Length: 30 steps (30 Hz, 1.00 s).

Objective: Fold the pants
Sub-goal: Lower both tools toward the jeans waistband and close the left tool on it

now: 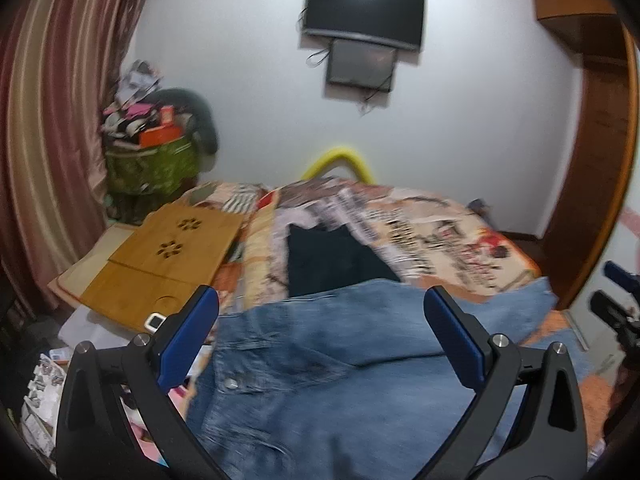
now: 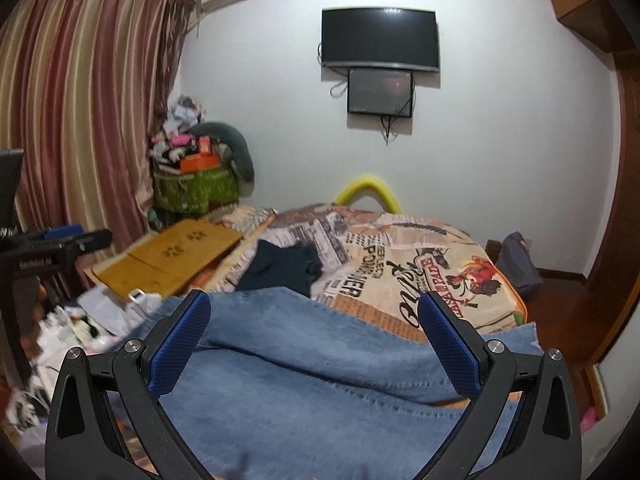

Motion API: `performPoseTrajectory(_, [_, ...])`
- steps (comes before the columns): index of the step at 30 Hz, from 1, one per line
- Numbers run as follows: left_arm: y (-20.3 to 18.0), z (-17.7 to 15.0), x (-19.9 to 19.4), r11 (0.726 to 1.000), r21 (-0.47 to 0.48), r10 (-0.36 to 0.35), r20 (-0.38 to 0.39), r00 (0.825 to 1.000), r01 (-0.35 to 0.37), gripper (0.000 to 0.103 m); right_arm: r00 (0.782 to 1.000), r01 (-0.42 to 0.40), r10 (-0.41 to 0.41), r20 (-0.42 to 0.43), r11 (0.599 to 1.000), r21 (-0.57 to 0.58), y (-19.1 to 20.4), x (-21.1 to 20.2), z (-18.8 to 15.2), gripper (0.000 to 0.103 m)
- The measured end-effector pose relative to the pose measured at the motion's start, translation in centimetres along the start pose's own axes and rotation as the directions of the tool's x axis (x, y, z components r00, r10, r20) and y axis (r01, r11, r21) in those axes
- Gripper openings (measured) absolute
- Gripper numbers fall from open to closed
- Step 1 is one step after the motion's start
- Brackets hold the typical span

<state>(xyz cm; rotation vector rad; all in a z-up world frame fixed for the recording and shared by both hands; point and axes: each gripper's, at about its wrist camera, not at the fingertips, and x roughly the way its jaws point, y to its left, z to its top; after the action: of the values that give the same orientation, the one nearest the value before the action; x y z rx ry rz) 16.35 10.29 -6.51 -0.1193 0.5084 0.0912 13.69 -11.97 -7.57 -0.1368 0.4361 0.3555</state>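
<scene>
The jeans (image 1: 340, 368) are cut off by the lower edge in both wrist views, so their full outline cannot be made out. The dark garment (image 2: 280, 266) near the middle of the bed (image 2: 472, 280) is partly covered by them. In the left wrist view the bedspread print is smeared by motion blur and cannot be read.

TV (image 2: 379, 38) on wall w/ small screen (image 2: 380, 91) under it. Wooden tray (image 1: 160, 264) on bed's left side, striped curtain (image 2: 80, 100) behind.
</scene>
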Motion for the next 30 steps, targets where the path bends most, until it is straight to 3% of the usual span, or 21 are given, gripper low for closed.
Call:
performPoseTrajectory(6, [5.5, 0.3, 9.1, 0.997, -0.038, 0.063, -0.147, 0.987, -0.070, 0.103, 0.991, -0.035, 0.025, -0.133, 0.997, -0.072, -1.4, 6.5, -0.9, 0.103])
performPoseTrajectory(9, [7.6, -0.4, 13.6, 0.992, -0.017, 0.120, -0.233, 0.965, -0.128, 0.103, 0.976, -0.070, 0.052, -0.210, 0.994, -0.081, -2.4, 9.8, -1.1, 0.103])
performPoseTrajectory(12, [9.5, -1.4, 17.8, 0.990, -0.028, 0.122, -0.322, 0.939, -0.138, 0.102, 0.959, -0.115, 0.093, -0.268, 0.991, -0.068, -3.4, 12.3, -1.5, 0.103])
performPoseTrajectory(17, [11.0, -3.6, 24.2, 0.990, -0.034, 0.105, -0.456, 0.884, -0.136, 0.086, 0.918, -0.162, 0.138, -0.373, 0.986, -0.034, -4.8, 18.1, -2.2, 0.103])
performPoseTrajectory(21, [11.8, -5.6, 28.6, 0.990, -0.053, 0.081, -0.567, 0.820, -0.134, 0.071, 0.878, -0.200, 0.168, -0.449, 0.979, -0.026, -5.2, 22.2, -2.9, 0.101])
performPoseTrajectory(23, [12.0, -6.4, 30.0, 0.990, -0.067, 0.062, -0.597, 0.800, -0.126, 0.067, 0.861, -0.214, 0.174, -0.478, 0.976, -0.031, -5.3, 24.0, -3.2, 0.101])
performPoseTrajectory(25, [11.7, -7.0, 30.7, 0.991, -0.054, 0.066, -0.606, 0.793, -0.123, 0.066, 0.843, -0.228, 0.177, -0.508, 0.973, -0.040, -5.2, 25.6, -3.5, 0.098])
performPoseTrajectory(30, [10.8, -7.5, 32.3, 0.995, -0.005, 0.075, -0.611, 0.788, -0.098, 0.059, 0.810, -0.249, 0.172, -0.561, 0.967, -0.062, -4.9, 28.5, -4.4, 0.076])
